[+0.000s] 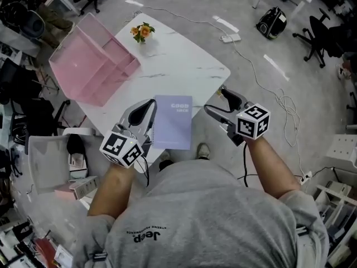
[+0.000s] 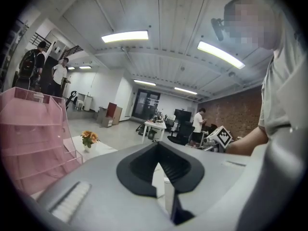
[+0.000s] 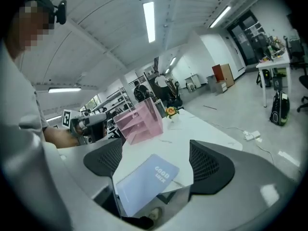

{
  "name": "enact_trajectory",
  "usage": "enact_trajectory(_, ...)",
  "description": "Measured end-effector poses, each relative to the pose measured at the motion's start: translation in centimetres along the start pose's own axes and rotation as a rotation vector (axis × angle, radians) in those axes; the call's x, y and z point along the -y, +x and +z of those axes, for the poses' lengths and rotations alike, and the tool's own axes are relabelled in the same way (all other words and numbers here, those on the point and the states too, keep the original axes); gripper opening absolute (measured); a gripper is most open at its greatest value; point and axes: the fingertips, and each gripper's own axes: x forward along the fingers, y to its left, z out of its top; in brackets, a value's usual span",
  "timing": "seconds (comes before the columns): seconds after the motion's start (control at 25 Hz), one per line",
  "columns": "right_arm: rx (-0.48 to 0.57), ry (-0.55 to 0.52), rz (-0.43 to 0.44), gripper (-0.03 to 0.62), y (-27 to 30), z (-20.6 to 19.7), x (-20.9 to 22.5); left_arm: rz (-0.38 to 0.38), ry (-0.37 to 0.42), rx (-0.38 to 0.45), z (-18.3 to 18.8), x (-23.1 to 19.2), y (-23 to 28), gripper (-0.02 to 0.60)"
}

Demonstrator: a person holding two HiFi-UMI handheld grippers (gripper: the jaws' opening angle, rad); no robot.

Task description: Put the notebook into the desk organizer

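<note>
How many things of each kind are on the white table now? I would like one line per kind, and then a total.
Pink tiered desk organizer: 1
Lavender rectangular notebook: 1
Small vase of orange flowers: 1
Total on the white table: 3

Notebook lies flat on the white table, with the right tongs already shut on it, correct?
No. The notebook lies flat on the white table, but the right tongs are open and apart from it, as the right gripper view shows.
</note>
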Motion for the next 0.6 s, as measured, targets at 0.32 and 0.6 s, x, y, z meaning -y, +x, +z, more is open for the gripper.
enact_trajectory(0.32, -0.150, 0.135, -0.020, 0.411, 2.7, -8.7, -0.6, -0.073, 0.011, -0.033, -2.9, -0.8, -0.1, 0.055)
enact_trajectory(0.6, -0.281, 0.299, 0.013, 0.411, 5.2, -17.3, -1.4, -0.078, 0.000, -0.068, -5.5, -1.3, -0.9, 0.055)
